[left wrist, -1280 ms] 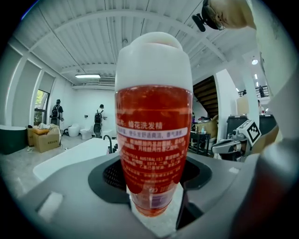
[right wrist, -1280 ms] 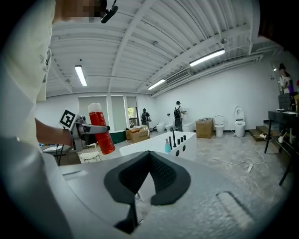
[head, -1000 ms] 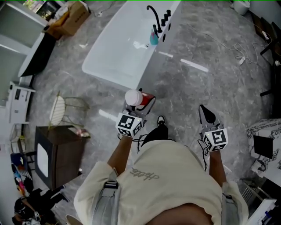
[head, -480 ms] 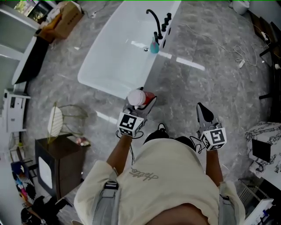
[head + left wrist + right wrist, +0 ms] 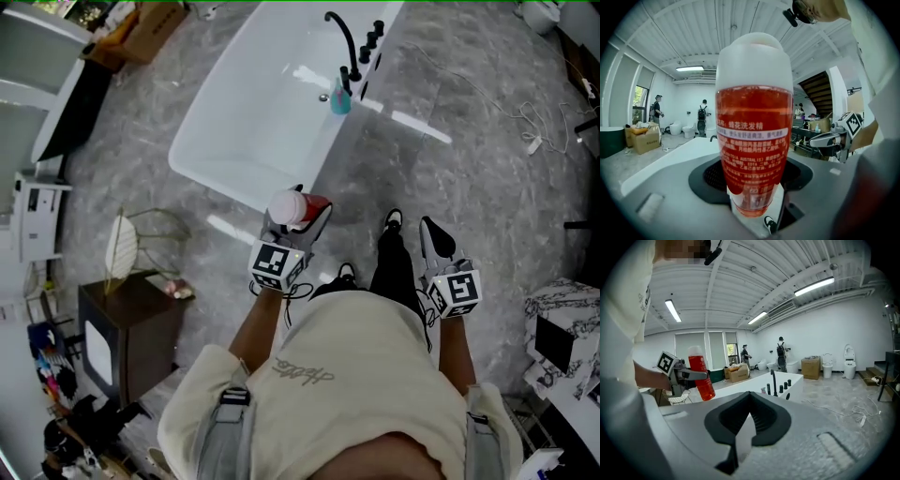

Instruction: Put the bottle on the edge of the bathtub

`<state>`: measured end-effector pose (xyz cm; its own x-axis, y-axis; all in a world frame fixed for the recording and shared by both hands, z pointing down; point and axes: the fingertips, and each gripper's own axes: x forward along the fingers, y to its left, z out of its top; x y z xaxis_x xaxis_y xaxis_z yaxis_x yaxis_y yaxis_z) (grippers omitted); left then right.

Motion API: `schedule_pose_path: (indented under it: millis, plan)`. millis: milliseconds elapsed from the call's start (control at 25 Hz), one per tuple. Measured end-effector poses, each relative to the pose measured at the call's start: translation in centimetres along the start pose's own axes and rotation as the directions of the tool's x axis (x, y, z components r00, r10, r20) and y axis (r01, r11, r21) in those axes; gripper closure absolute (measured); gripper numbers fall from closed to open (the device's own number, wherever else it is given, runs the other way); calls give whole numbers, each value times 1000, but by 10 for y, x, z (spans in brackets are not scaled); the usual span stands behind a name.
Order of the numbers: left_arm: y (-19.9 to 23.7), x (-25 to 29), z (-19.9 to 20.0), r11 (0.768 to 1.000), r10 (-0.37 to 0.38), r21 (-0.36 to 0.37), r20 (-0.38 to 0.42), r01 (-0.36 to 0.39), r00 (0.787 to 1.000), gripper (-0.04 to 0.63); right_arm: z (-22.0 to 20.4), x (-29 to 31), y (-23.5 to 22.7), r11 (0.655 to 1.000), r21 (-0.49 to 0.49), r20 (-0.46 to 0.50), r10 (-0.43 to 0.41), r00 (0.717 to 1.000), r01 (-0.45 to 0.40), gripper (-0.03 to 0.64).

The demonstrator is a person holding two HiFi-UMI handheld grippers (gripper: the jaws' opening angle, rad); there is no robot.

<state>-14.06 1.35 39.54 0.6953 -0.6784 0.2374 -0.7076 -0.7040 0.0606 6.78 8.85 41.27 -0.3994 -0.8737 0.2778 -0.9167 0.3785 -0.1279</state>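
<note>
A red bottle (image 5: 298,207) with a white cap stands upright between the jaws of my left gripper (image 5: 296,219), which is shut on it. In the left gripper view the bottle (image 5: 753,126) fills the middle, its lower end clamped. The white bathtub (image 5: 319,171) lies ahead on the grey floor, its near corner just beyond the bottle; the bottle is above the floor, short of the rim. A black faucet (image 5: 343,39) and a small teal bottle (image 5: 339,99) sit on the tub's right edge. My right gripper (image 5: 437,242) is shut and holds nothing, to the right of the person's leg.
A dark cabinet (image 5: 124,330) and a wire-frame chair (image 5: 127,240) stand at the left. A cardboard box (image 5: 155,19) is at the top left, and cables (image 5: 530,141) trail over the floor at the right. Two people (image 5: 780,351) and toilets (image 5: 848,359) show far off.
The person has stepped towards the tub, one leg now forward between the grippers. The tub has shifted right in the head view. Both grippers keep their hold and spacing.
</note>
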Motion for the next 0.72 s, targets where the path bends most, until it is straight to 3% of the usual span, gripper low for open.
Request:
schedule_pose_path:
  millis: [200, 440, 720]
  plan:
    - [26, 40, 18, 997, 64, -48, 28, -63, 998, 293, 10, 62, -50, 995, 9, -14, 103, 995, -102, 615]
    - [49, 90, 45, 983, 176, -61, 47, -173, 983, 293, 47, 124, -112, 975, -61, 5, 214, 977, -214, 615]
    - [72, 131, 53, 962, 271, -59, 39, -268, 962, 293, 69, 171, -136, 945, -128, 3, 305, 952, -302, 615]
